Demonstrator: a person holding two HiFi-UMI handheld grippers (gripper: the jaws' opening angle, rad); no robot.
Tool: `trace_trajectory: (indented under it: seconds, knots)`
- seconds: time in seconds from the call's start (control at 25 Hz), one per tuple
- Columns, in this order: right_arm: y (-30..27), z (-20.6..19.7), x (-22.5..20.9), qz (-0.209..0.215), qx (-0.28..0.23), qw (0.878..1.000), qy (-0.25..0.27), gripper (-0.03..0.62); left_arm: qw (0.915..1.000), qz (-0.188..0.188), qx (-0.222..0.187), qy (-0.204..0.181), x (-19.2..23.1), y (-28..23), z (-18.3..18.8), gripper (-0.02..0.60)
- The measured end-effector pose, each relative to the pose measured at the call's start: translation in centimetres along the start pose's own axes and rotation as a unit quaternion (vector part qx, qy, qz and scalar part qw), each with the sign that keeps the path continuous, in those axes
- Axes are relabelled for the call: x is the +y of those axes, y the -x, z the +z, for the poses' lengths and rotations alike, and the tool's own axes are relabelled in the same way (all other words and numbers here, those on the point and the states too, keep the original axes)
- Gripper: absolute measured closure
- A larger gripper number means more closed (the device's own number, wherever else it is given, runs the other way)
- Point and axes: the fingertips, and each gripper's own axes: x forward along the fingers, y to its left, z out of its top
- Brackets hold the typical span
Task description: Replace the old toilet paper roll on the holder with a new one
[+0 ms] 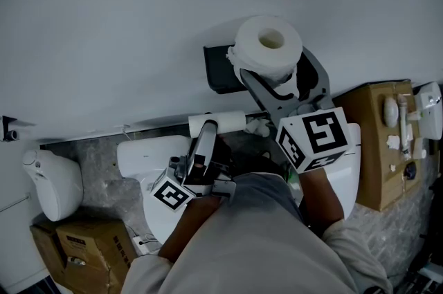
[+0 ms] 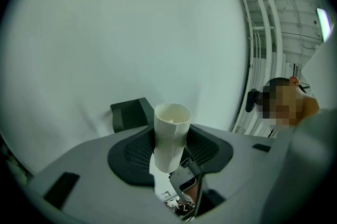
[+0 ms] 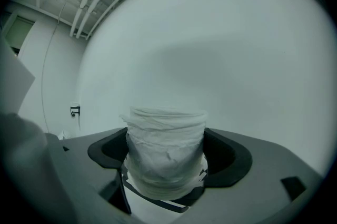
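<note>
A full white toilet paper roll point(image 1: 268, 47) is up against the pale wall, and my right gripper point(image 1: 271, 78) is shut on it from below. In the right gripper view the roll point(image 3: 166, 154) fills the gap between the jaws of the right gripper point(image 3: 166, 167). The black wall holder point(image 1: 220, 71) sits just left of the roll, with nothing on it. Lower down, my left gripper point(image 1: 210, 128) is shut on an empty cardboard tube point(image 1: 217, 123). In the left gripper view the tube point(image 2: 171, 136) stands upright between the jaws of the left gripper point(image 2: 171, 157), with the holder point(image 2: 131, 114) behind it.
A white toilet point(image 1: 149, 158) stands under my hands. A white fixture point(image 1: 52, 182) and cardboard boxes point(image 1: 76, 244) are at the lower left. A brown box point(image 1: 377, 147) with small white items is at the right. A person point(image 2: 281, 101) stands off to the right.
</note>
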Motion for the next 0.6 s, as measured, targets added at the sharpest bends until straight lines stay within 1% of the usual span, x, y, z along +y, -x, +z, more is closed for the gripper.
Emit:
trace_trajectory:
  seconds: [0.08, 0.28, 0.48, 0.6]
  knots:
    - [0.3, 0.0, -0.1, 0.000, -0.001, 1.000, -0.001, 0.157, 1.0000, 0.006, 0.005, -0.002, 0.1, 0.0, -0.2, 0.407]
    - [0.9, 0.1, -0.7, -0.003, 0.002, 1.000, -0.005, 0.157, 0.9998, 0.005, 0.012, -0.012, 0.3, -0.4, -0.7, 0.407]
    - [1.5, 0.3, -0.7, -0.006, 0.002, 1.000, -0.002, 0.157, 0.9996, 0.004, 0.027, -0.006, 0.5, -0.3, -1.2, 0.406]
    - [1.9, 0.5, -0.9, -0.008, -0.004, 1.000, -0.011, 0.157, 0.9994, -0.002, 0.034, 0.001, 0.3, -0.8, -1.5, 0.407]
